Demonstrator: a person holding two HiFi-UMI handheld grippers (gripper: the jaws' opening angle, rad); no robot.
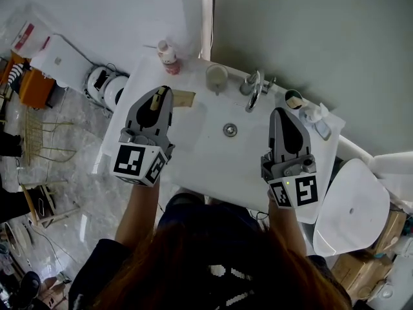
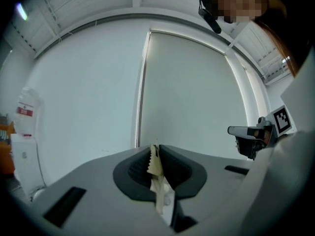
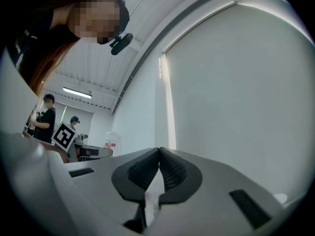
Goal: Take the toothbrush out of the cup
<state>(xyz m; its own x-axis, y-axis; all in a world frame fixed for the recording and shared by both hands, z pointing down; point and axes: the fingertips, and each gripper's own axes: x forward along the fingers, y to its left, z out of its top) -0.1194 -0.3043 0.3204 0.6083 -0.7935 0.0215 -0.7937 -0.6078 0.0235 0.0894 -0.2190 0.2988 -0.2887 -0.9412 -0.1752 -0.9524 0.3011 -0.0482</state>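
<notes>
My left gripper hovers over the left rim of the white sink. Its jaws are shut on a thin cream strip with a serrated top edge; I cannot tell whether this is the toothbrush. The strip also shows on top of that gripper in the head view. A flat tan piece lies on the rim just right of its tip. A grey cup stands at the back, beyond both grippers. My right gripper is over the sink's right side, shut and empty.
A faucet rises at the back of the sink, with a second small cup to its right. A pink-capped bottle stands at the back left corner. A white toilet lid is at the right. The wall is close ahead.
</notes>
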